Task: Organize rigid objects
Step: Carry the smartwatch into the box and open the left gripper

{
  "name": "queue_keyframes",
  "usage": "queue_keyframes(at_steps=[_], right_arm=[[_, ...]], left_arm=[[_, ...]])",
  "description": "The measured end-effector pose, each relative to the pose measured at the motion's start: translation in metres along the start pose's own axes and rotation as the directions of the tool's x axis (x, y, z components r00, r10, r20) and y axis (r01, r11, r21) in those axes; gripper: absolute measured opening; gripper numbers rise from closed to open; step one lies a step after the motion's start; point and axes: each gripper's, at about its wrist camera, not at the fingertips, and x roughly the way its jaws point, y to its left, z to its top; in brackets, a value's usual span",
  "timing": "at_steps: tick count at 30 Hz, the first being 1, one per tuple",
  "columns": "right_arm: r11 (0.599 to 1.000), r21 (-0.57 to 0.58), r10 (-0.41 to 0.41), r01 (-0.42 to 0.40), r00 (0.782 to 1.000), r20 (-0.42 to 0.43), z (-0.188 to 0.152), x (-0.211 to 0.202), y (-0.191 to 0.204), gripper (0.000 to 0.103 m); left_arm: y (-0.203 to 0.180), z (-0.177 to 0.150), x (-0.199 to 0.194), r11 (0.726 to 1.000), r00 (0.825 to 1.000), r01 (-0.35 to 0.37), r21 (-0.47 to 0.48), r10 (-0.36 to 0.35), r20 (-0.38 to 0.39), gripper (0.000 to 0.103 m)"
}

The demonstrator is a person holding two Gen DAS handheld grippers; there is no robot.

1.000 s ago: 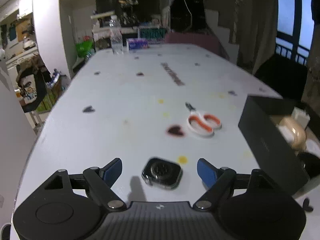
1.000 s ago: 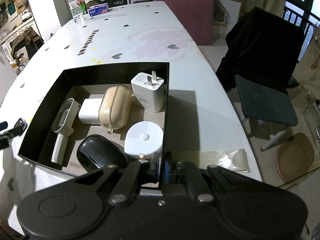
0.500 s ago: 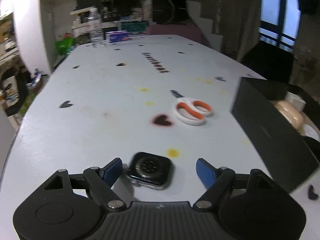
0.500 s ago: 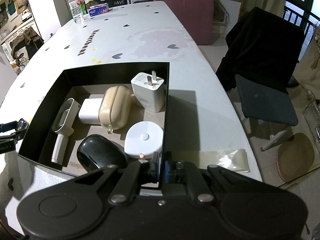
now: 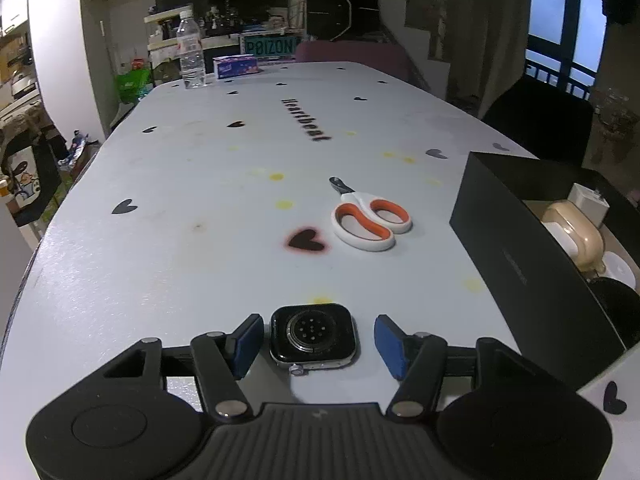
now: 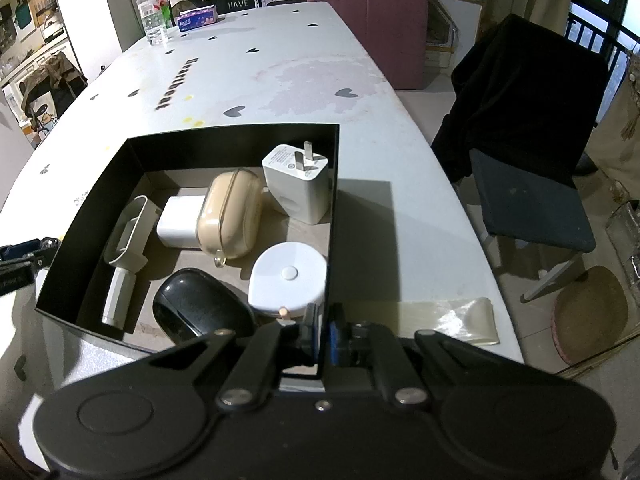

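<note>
A black smartwatch body (image 5: 313, 337) lies face down on the white table, between the blue pads of my open left gripper (image 5: 319, 344). White and orange scissors (image 5: 368, 220) lie further ahead. The black box (image 5: 520, 264) stands to the right. My right gripper (image 6: 323, 336) is shut on the near right corner of the black box (image 6: 332, 184). Inside the box lie a white charger (image 6: 300, 184), a beige earbud case (image 6: 232, 216), a round white item (image 6: 288, 276), a black mouse (image 6: 196, 312) and a white handled tool (image 6: 124, 248).
A water bottle (image 5: 191, 56) and a tissue pack (image 5: 236, 67) stand at the table's far end. A dark chair (image 6: 528, 152) stands right of the table. A clear tape strip (image 6: 444, 316) lies on the table by the box. The left gripper's tip (image 6: 24, 256) shows left of the box.
My left gripper has moved forward and lower, so the watch now lies squarely between its open pads. The right gripper and box have not moved.
</note>
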Motion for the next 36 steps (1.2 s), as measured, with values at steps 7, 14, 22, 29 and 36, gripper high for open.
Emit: queue_keyframes(at_steps=[7,14,22,29,36], right_arm=[[1.000,0.001,0.001,-0.001,1.000,0.000,0.000,0.000,-0.001,0.006],[1.000,0.000,0.000,0.000,1.000,-0.001,0.000,0.000,-0.001,0.006],[1.000,0.000,-0.001,0.001,1.000,-0.001,0.000,0.001,-0.001,0.006],[1.000,0.000,0.000,0.000,1.000,-0.001,0.000,0.001,0.000,0.006],[1.000,0.000,0.000,0.000,1.000,-0.001,0.000,0.001,-0.001,0.006]], left_arm=[[-0.001,0.001,-0.006,0.997,0.998,-0.052,-0.050,0.053,0.019,0.047],[-0.037,0.023,-0.072,0.997,0.969,0.067,-0.023,-0.059,0.240,0.047],[-0.102,0.025,-0.098,0.968,0.942,0.216,0.127,-0.241,0.235,0.047],[-0.136,0.018,-0.079,0.958,0.961,0.222,0.182,-0.247,0.127,0.047],[-0.142,0.017,-0.073,0.957,0.967,0.207,0.205,-0.232,0.104,0.048]])
